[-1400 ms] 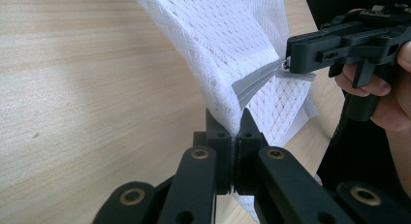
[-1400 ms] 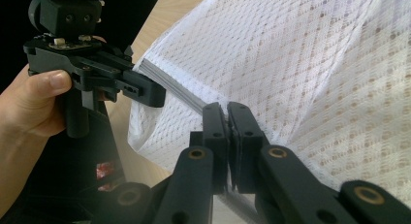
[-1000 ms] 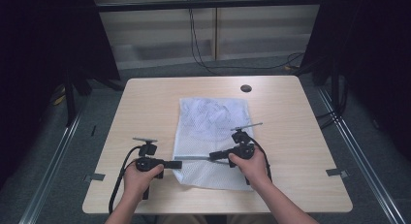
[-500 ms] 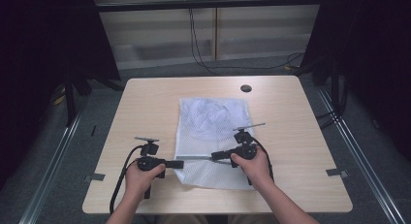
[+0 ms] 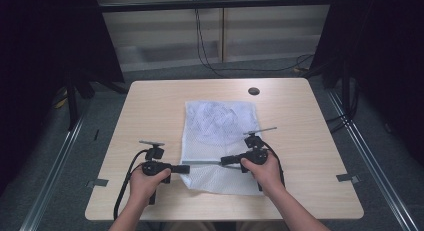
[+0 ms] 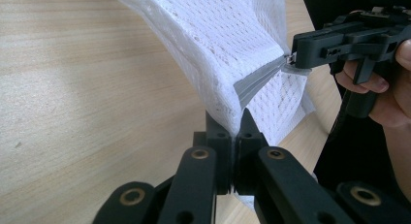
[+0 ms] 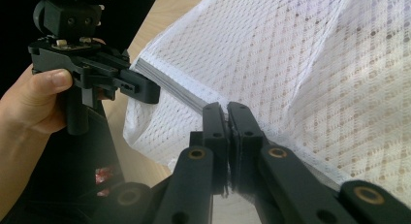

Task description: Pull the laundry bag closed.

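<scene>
Mesh laundry bag [image 5: 220,141], white and flat, lies in the middle of the tabletop [image 5: 150,106], its near end lifted between my two hands. My left hand-held gripper [image 5: 184,168] points right across the tabletop and is clamped on the left end of the bag's grey zipper strip [image 5: 205,162]; in the left gripper view its jaws stand closed together with the white mesh [image 6: 228,44] pinched between them, the grey strip [image 6: 257,81] running up and away from that pinch. My right hand-held gripper [image 5: 225,161] points left, toward the other one, and is closed on the same strip farther along; in the right gripper view its jaws meet with the zipper edge [image 7: 174,90] and netting [image 7: 300,73] caught between them. Each gripper view also shows the opposite gripper biting the strip farther off: the right one [image 6: 293,59] in the left gripper view, the left one [image 7: 155,95] in the right gripper view. Between the two grips the strip runs straight and taut, just above the wood. The far part of the bag rests flat, slightly wrinkled. A dark round cable hole [image 5: 253,91] sits well beyond the bag, near the tabletop's far edge.
</scene>
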